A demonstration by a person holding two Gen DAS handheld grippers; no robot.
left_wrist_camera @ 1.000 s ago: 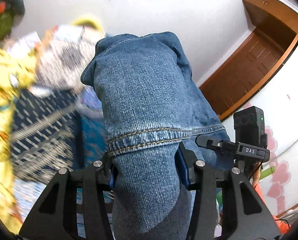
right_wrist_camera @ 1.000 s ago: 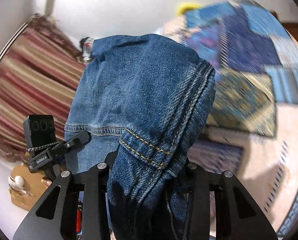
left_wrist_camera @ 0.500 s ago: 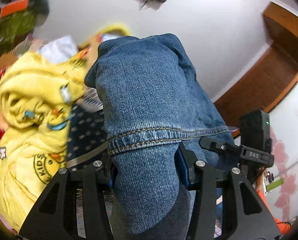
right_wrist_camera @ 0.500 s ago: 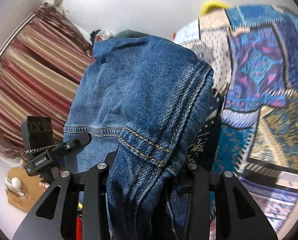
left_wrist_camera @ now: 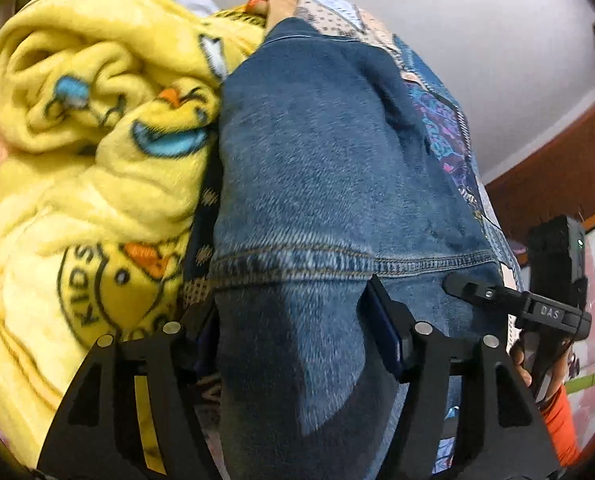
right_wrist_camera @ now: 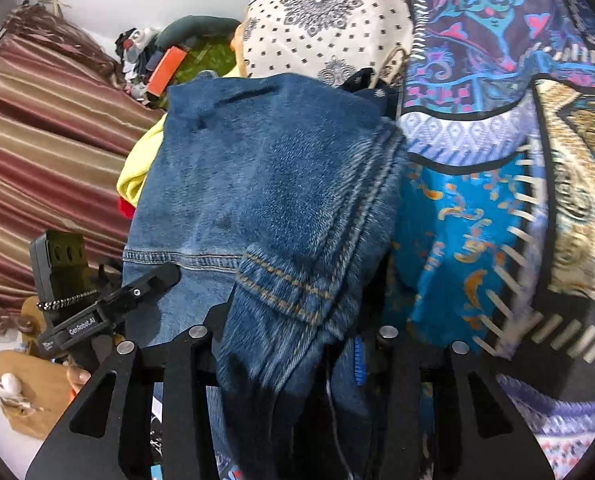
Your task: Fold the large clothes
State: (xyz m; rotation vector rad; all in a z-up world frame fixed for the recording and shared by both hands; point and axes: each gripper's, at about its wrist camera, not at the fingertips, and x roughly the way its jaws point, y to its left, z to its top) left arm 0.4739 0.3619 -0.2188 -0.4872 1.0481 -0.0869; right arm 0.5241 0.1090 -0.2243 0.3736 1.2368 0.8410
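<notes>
Lying folded over itself, the thick blue denim jeans (left_wrist_camera: pixel 337 184) fill the middle of both views and rest on the patchwork bedspread of blue, purple and cream printed cloth (right_wrist_camera: pixel 477 208); their far end points to 12 o'clock and their stitched hem runs across just ahead of both grippers. The left gripper (left_wrist_camera: pixel 293 320) has the denim between its fingers, and its jaws are opening; its blue pad at 3 o'clock of the cloth seems already to stand off a little. The right gripper (right_wrist_camera: pixel 293 344) has a bunched hem between its fingers and its jaws are opening too, more slowly; whether its pads press the cloth at this moment cannot be told.

One risk is that the left side comes free before the right. The heavy denim may then drag on the right fingers, and the fold would twist or slide open. A second risk is the soft yellow fleece blanket with cartoon prints (left_wrist_camera: pixel 97 152), which touches the jeans at 9 o'clock. The fold may lean on it and lie uneven.

Much is hidden. The denim covers the inner pads of both grippers, and the lower layers of the fold cannot be seen. The waist of the jeans is not visible. Both views are blurred. Of the person only some fingers (left_wrist_camera: pixel 523 368) and an orange sleeve (left_wrist_camera: pixel 559 428) show, at 4 o'clock.
</notes>
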